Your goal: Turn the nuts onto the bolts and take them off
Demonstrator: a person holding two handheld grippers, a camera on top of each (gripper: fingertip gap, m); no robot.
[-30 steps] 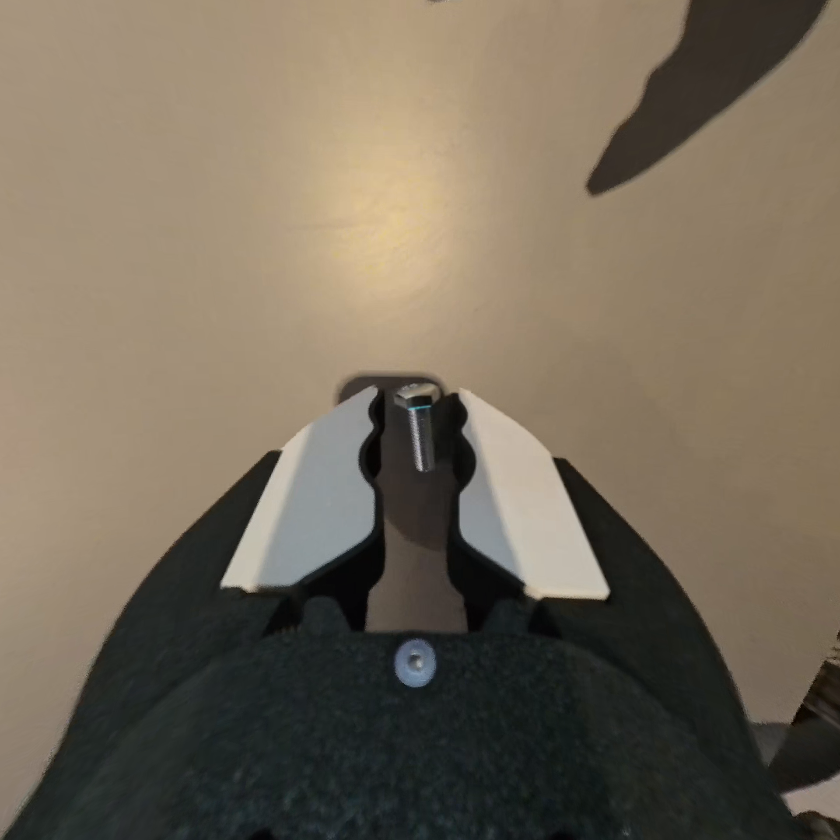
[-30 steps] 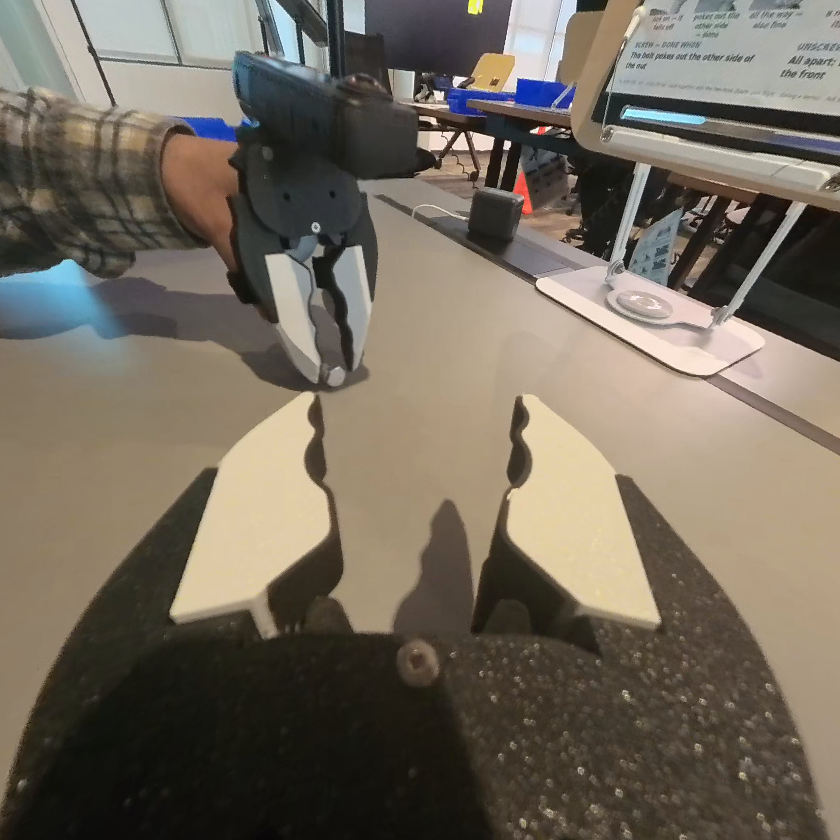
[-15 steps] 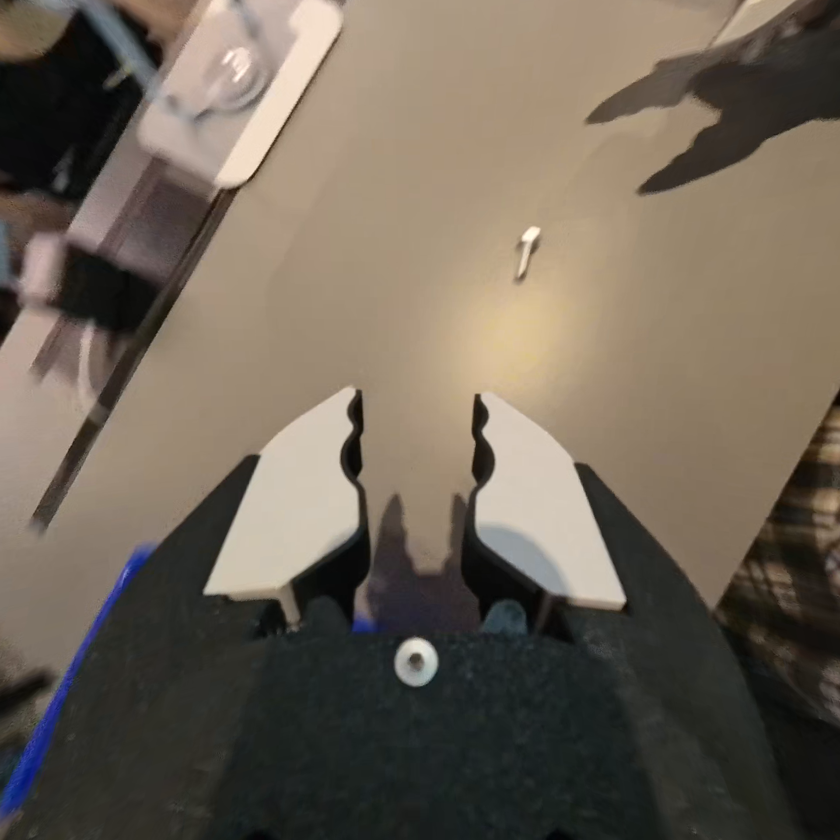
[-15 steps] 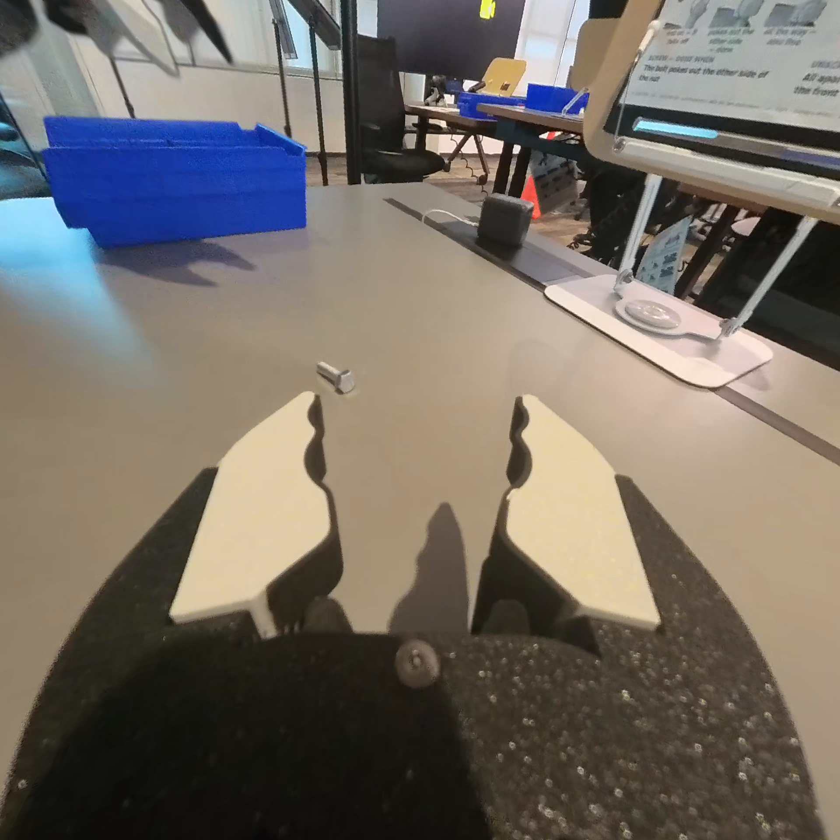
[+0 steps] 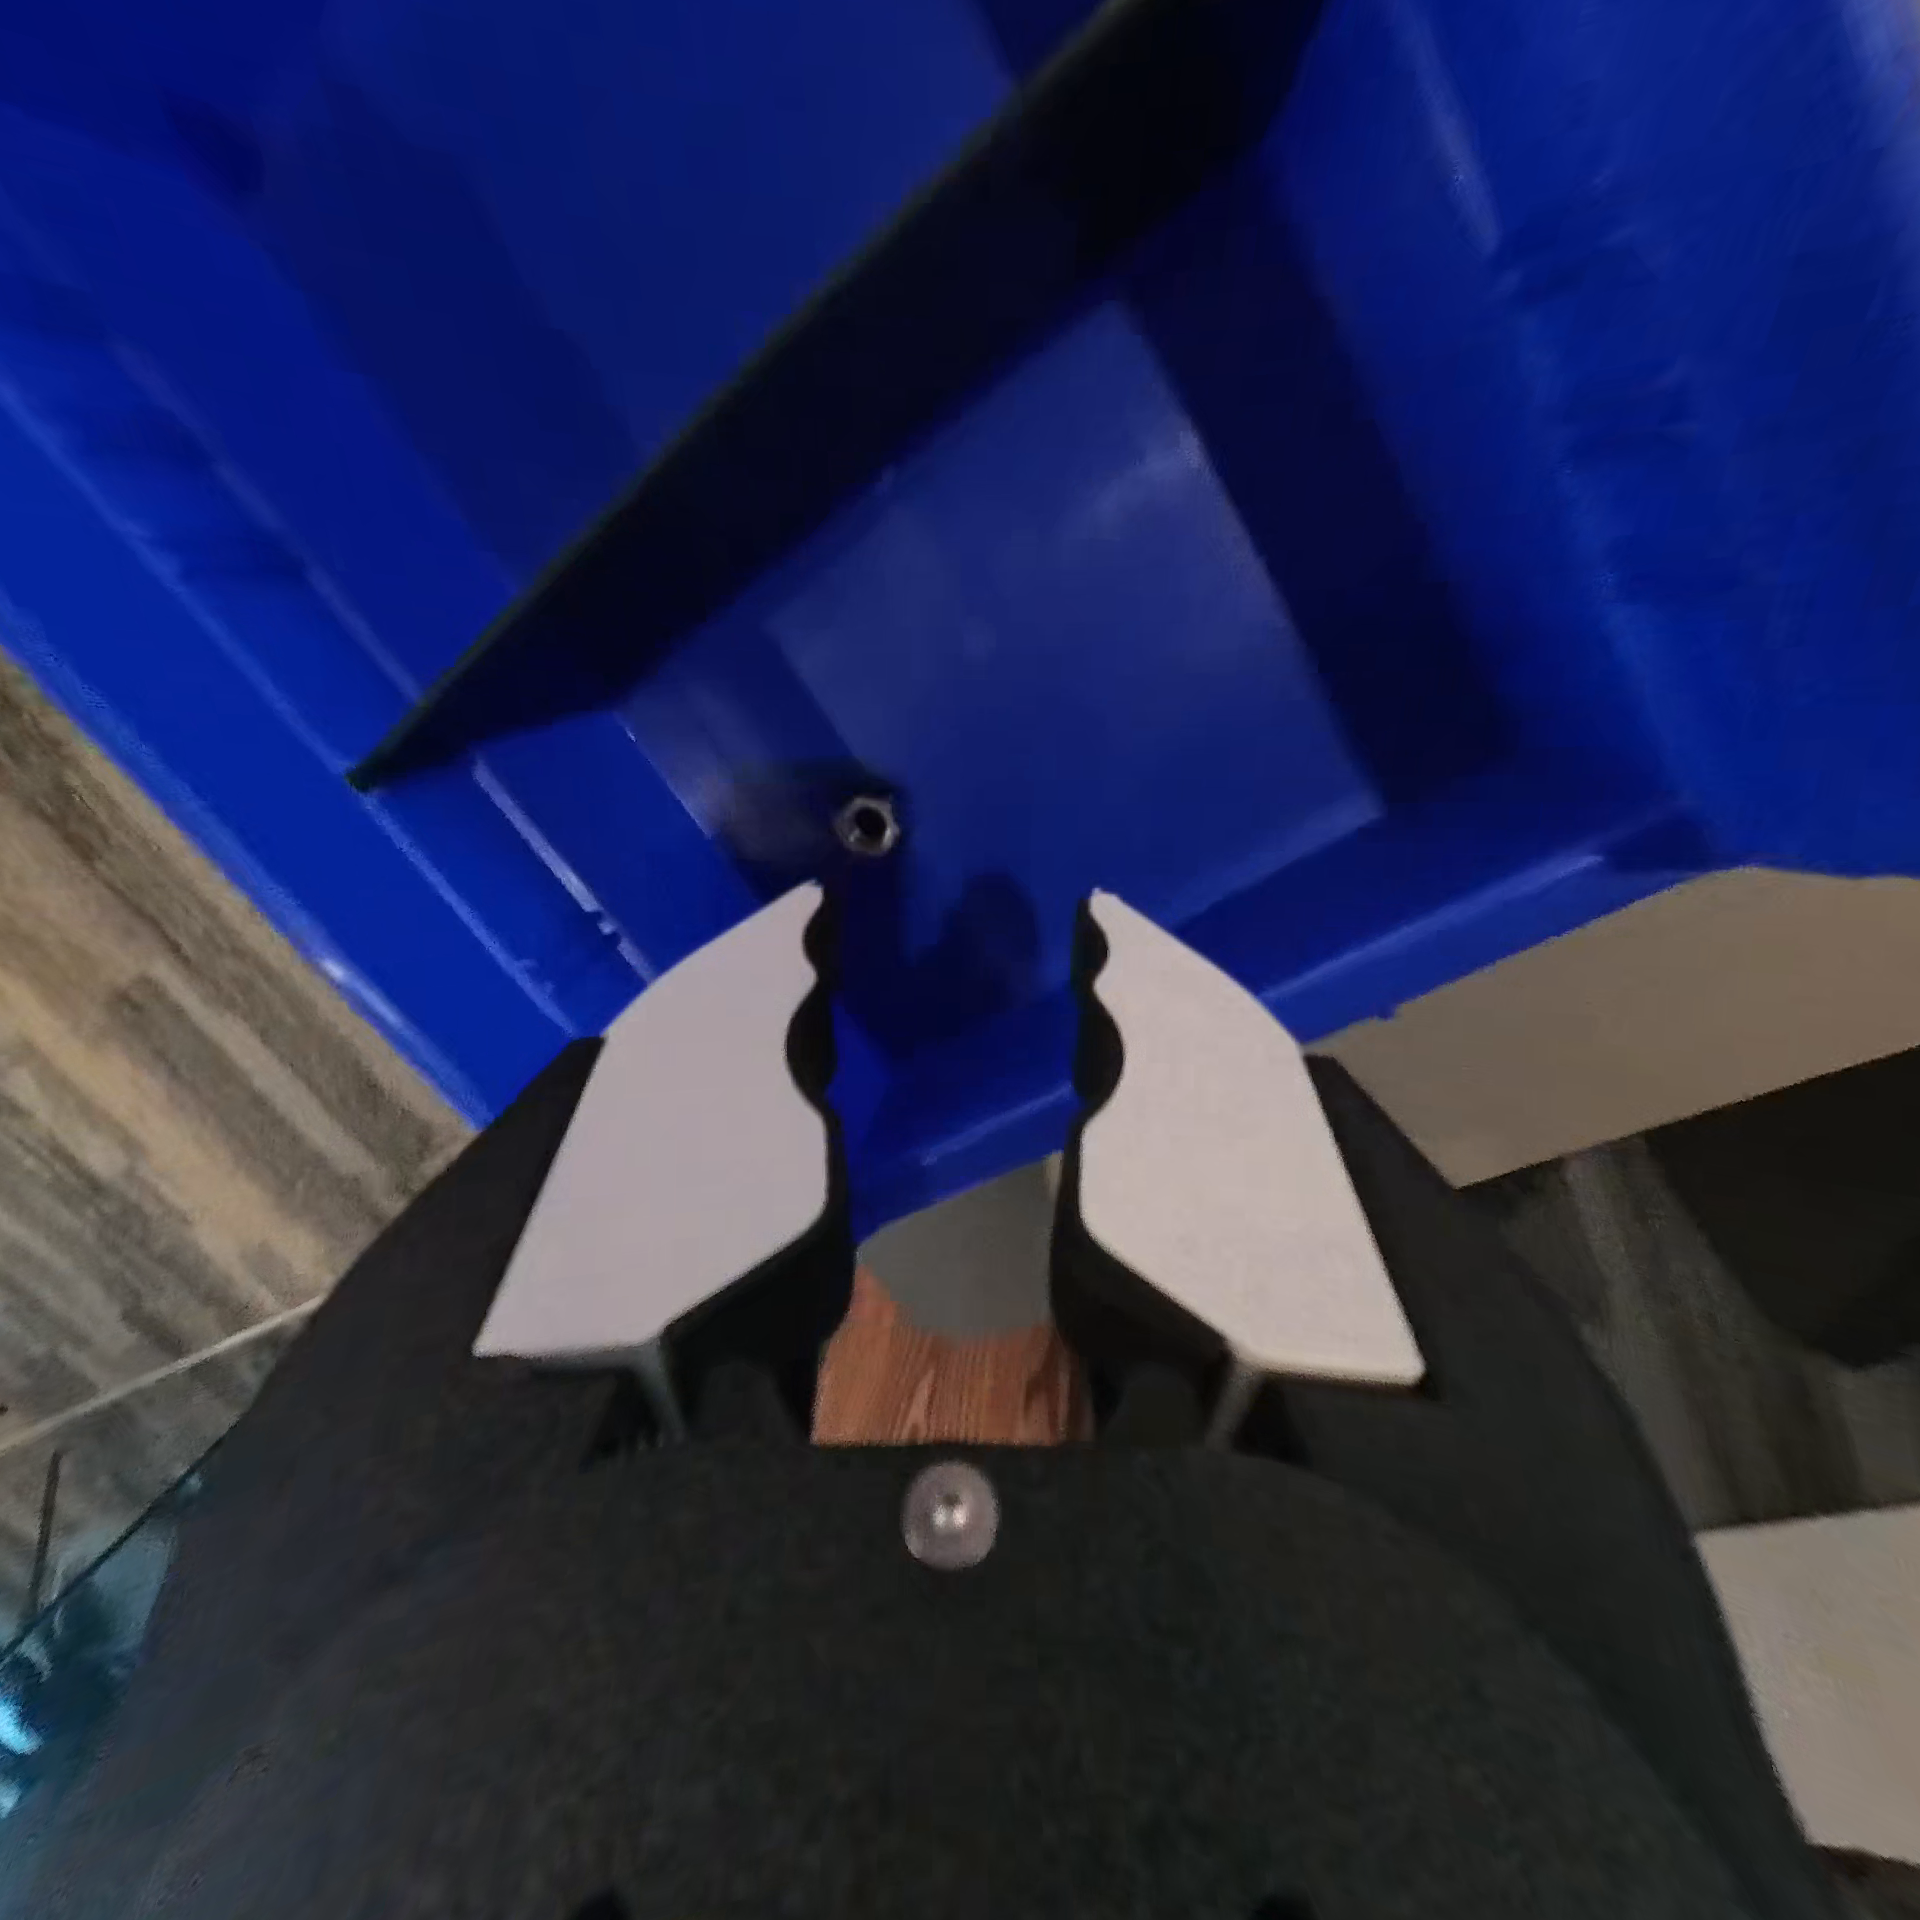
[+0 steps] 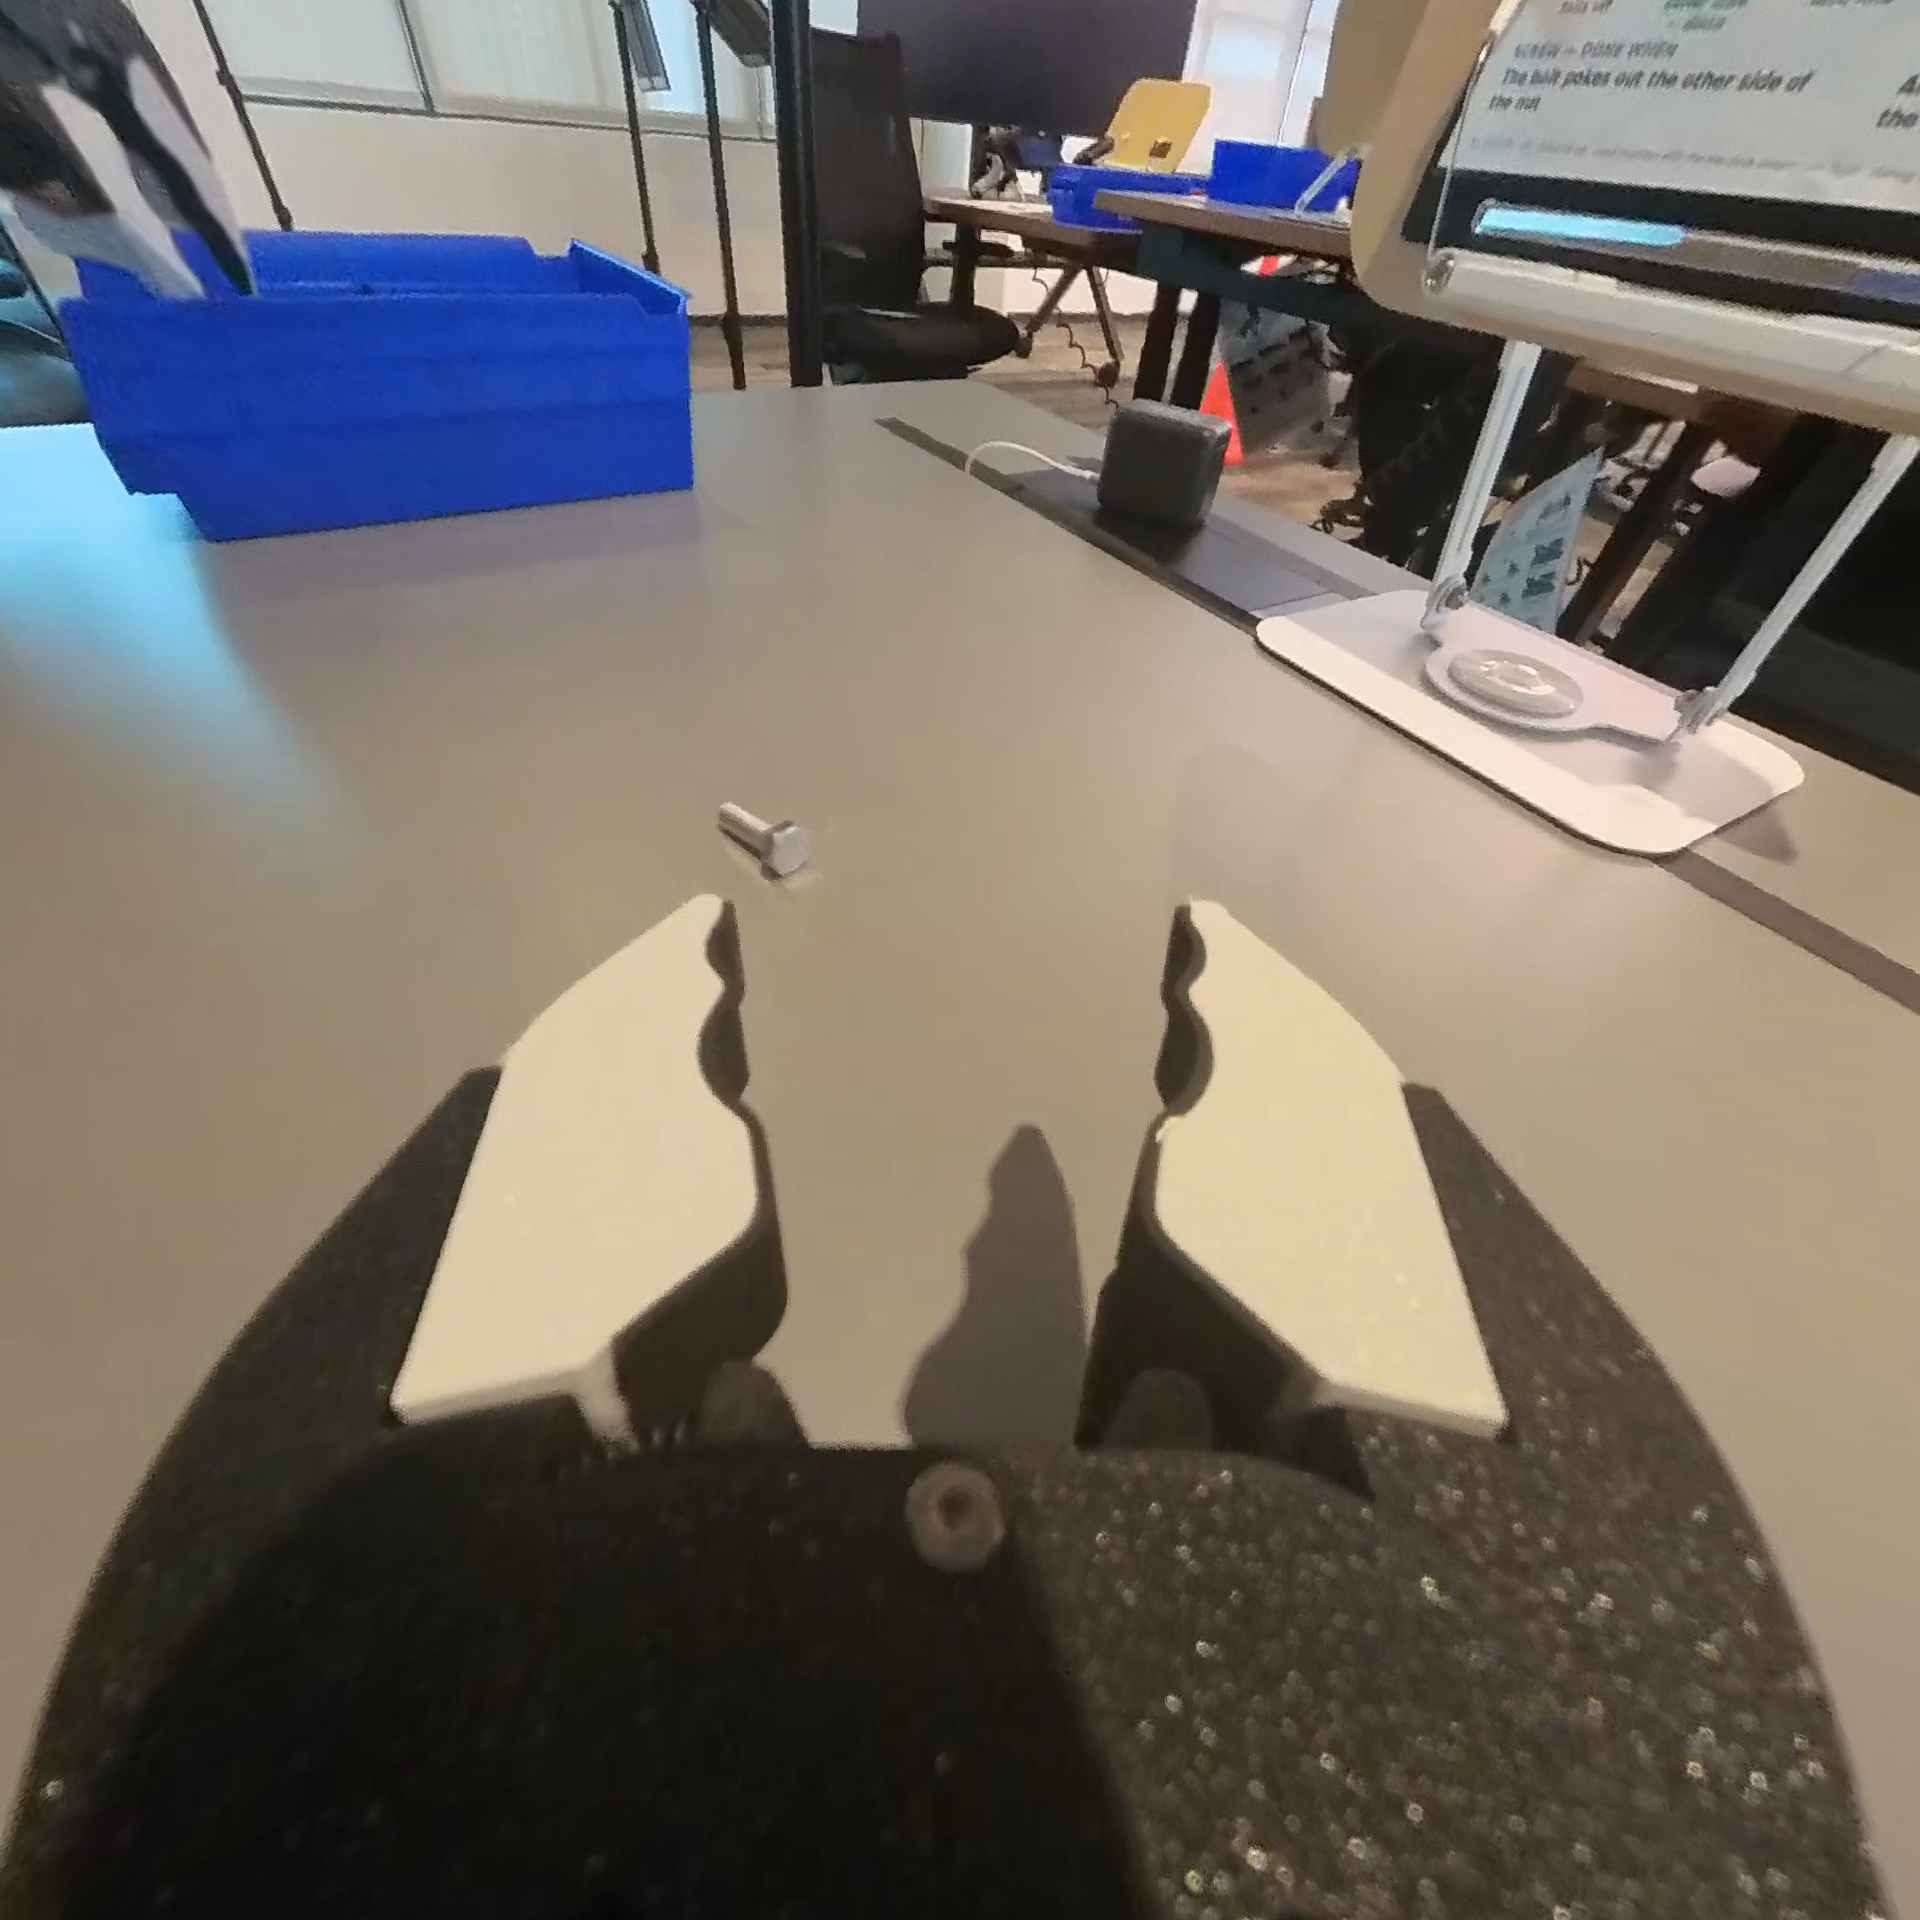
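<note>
Blue bin walls crowd the nut, so the left tool (half open, empty) could fumble it.

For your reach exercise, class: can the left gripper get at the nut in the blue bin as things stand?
Probably yes. The left gripper is open over the blue bin, and the nut lies just beyond its left fingertip with nothing between. The black divider stands farther back, clear of the way.

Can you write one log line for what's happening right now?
left tongs: open over blue bin, near nut | right tongs: open | bolt: on table
</note>
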